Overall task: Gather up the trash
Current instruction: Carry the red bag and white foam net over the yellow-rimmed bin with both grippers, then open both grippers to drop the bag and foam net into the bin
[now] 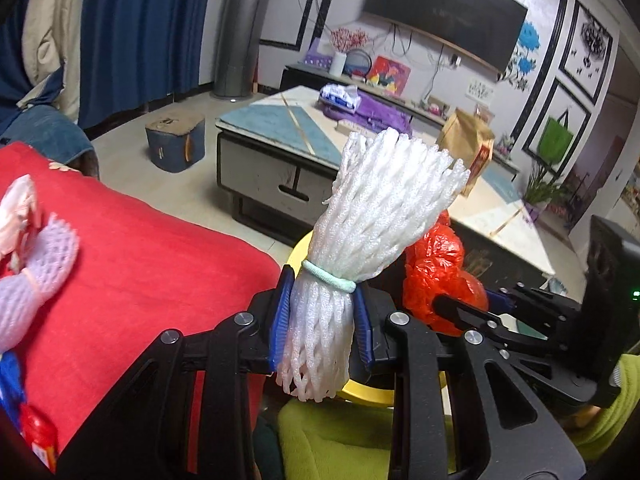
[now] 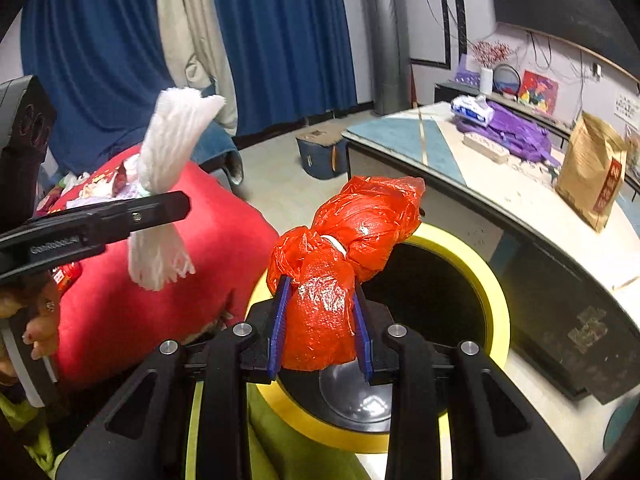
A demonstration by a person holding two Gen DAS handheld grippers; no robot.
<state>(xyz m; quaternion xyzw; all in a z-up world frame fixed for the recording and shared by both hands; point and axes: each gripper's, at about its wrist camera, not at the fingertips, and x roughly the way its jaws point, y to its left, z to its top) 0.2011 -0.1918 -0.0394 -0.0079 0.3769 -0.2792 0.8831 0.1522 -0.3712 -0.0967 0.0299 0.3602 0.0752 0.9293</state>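
A white foam net bundle (image 1: 376, 200), tied with a mint band, stands upright between the blue pads of my left gripper (image 1: 323, 284), which is shut on its lower half. A knotted red plastic bag (image 2: 344, 236) is clamped in my right gripper (image 2: 320, 284), just above the dark mouth of a yellow-rimmed bin (image 2: 492, 276). In the left wrist view the red plastic bag (image 1: 436, 264) sits just right of the bundle, and the bin's yellow rim (image 1: 300, 248) shows behind it. From the right wrist view, the left gripper (image 2: 160, 208) with the white foam net bundle (image 2: 172, 140) hovers left of the bin.
A red blanket (image 1: 140, 260) covers the seat at left, with a lilac foam net (image 1: 36, 276) and other scraps on it. A low coffee table (image 2: 404, 132) stands right of the bin, carrying a brown paper bag (image 2: 592, 172) and a purple bag (image 2: 516, 128). A blue stool (image 1: 174, 140) sits on the floor.
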